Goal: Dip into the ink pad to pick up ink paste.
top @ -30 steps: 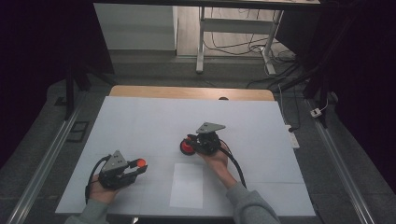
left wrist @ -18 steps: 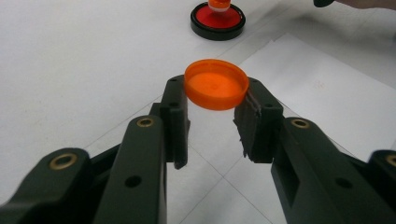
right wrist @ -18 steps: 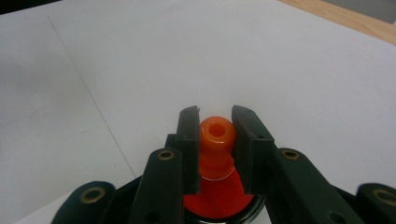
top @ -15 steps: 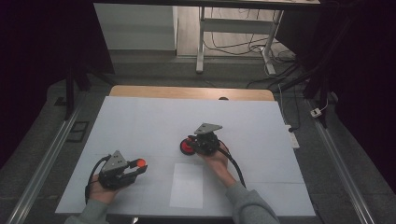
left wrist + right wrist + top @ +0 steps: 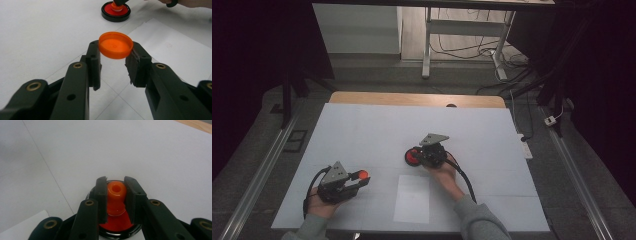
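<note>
The left gripper (image 5: pixel 113 62) has its jaws closed on the rim of an orange cap (image 5: pixel 115 45), which is held flat at the tips, in the middle of the left gripper view and at the lower left of the high view. The cap looks like thin, light plastic, stiff but smooth, so I think it can slip or tilt if the squeeze is weak; holding it across the rim at two opposite points seems the right place.

The right gripper (image 5: pixel 115 201) is closed on the orange neck (image 5: pixel 116 191) of a small container with a red body and a black base (image 5: pixel 115 11), standing on the table just left of center in the high view. The neck is narrow and round; it probably turns easily between the pads.

The white table (image 5: pixel 362 130) has wide free space around both hands. A sheet of paper (image 5: pixel 413 198) lies between them near the bottom edge. The far table edge is well apart.
</note>
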### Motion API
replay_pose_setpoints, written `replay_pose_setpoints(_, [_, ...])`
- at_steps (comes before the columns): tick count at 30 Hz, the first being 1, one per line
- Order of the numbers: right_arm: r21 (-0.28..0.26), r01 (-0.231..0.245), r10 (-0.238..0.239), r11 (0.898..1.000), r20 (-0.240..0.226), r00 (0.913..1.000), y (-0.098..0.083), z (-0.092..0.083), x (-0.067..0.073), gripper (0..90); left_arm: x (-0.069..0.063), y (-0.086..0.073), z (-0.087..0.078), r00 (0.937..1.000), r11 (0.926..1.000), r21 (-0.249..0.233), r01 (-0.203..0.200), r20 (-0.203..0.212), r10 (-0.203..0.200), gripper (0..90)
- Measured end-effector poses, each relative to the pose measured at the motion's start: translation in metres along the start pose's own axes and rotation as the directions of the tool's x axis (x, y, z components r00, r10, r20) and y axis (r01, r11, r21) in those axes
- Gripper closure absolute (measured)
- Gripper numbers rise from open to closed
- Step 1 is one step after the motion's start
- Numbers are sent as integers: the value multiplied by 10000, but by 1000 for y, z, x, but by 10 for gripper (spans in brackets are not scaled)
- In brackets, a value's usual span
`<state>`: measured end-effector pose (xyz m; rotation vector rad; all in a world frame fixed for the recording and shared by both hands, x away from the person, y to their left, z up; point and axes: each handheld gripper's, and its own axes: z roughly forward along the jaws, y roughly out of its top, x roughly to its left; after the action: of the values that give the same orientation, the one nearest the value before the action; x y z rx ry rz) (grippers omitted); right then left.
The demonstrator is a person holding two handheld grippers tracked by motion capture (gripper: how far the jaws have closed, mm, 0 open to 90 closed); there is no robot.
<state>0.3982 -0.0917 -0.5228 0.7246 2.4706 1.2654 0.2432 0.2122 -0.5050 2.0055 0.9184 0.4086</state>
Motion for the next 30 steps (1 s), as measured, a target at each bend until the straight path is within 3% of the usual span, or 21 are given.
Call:
replay_pose_setpoints(20, [-465, -240, 231, 9986, -199, 9995, -7, 0, -3, 734, -2, 0, -2, 10000, 10000, -39, 1, -40, -1, 657])
replay_pose_setpoints(28, [-417, -198, 192, 9989, -150, 9997, -7, 0, -3, 733, -1, 0, -4, 10000, 9999, -90, 51, -71, -51, 657])
replay_pose_setpoints(30, [-398, -315, 303, 9987, -325, 9990, -6, 0, -5, 731, -1, 0, -5, 10000, 9999, -113, 42, -85, -43, 657])
